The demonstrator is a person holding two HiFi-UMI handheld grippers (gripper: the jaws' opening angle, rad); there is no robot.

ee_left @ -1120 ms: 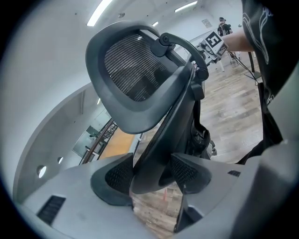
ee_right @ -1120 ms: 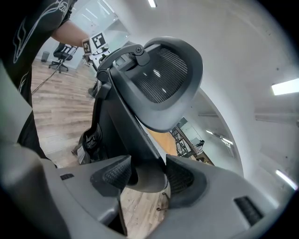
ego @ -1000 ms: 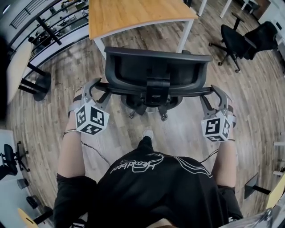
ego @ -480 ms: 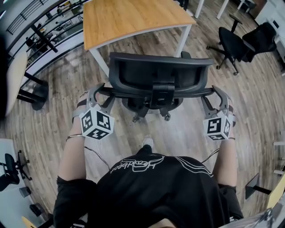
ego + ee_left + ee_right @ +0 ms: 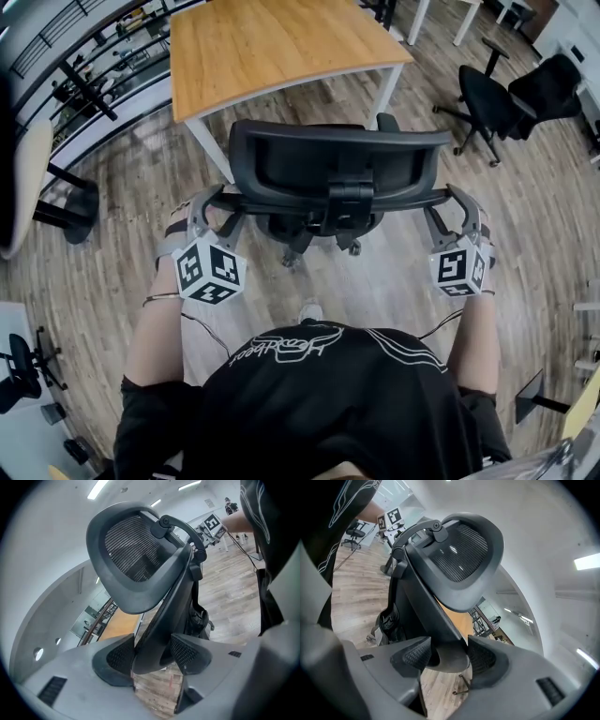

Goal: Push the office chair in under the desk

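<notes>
The black mesh office chair (image 5: 337,159) stands in front of me, its back toward me and its seat facing the wooden desk (image 5: 272,42). The backrest's top edge lies close to the desk's near edge. My left gripper (image 5: 212,200) is shut on the left end of the chair's back crossbar. In the left gripper view, both pads of the left gripper (image 5: 152,651) flank the dark frame of the chair (image 5: 136,559). My right gripper (image 5: 451,196) is shut on the right end of the same bar. In the right gripper view, the right gripper (image 5: 447,654) clamps that end of the chair (image 5: 464,550).
White desk legs (image 5: 389,89) flank the chair. Another black office chair (image 5: 506,89) stands at the right rear. A second table (image 5: 33,169) and a railing lie to the left. A small chair (image 5: 19,375) is at lower left. The floor is wood plank.
The chair, with both grippers on it, has rolled forward toward the desk. The desk's edge now lies closer to the backrest. Both grips are unchanged.
</notes>
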